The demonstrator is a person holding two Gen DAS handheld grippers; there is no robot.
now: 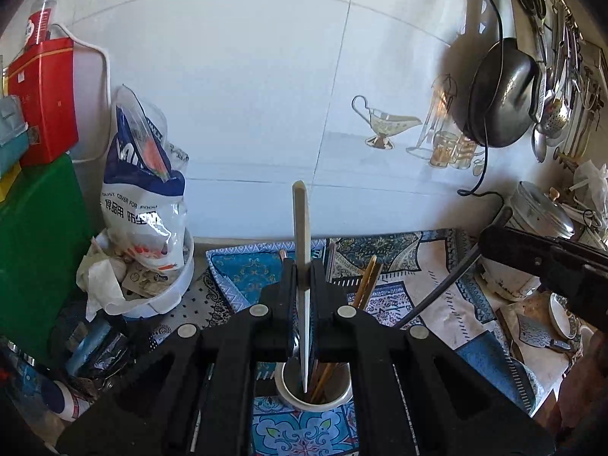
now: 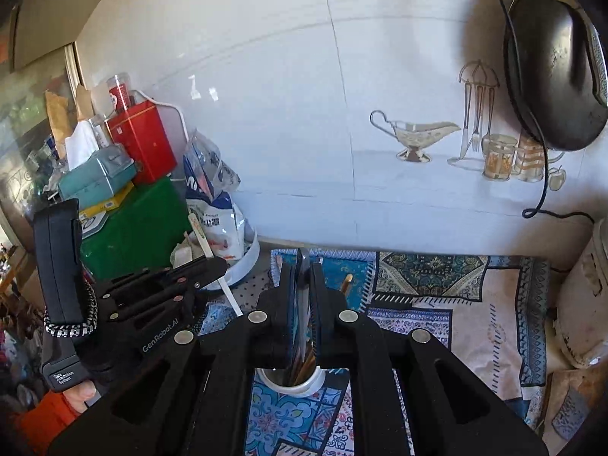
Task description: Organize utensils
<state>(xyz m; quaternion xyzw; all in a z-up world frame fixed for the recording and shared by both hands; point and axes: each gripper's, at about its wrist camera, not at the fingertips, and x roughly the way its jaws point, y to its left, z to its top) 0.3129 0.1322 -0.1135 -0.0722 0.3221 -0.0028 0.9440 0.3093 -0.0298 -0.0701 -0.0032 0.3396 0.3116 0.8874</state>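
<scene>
The left gripper point(image 1: 303, 285) clamps one pale flat utensil point(image 1: 301, 228) upright above one white cup point(image 1: 292, 399) holding several chopsticks point(image 1: 366, 281). The right gripper point(image 2: 303, 296) pinches one thin dark utensil point(image 2: 303, 266) over that cup. One bag point(image 1: 140, 197) reads "COVER FOR FOOD"; the left gripper's body reads "GenRobot.AI".

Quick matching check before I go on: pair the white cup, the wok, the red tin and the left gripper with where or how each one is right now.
1. white cup
2. wok
3. red tin
4. left gripper

a. hanging on the tiled wall
b. shut on a flat pale utensil
c. on the patterned mat, chopsticks inside
d. stacked on the green box

Pairs: 1-c, 2-a, 3-d, 4-b
</scene>
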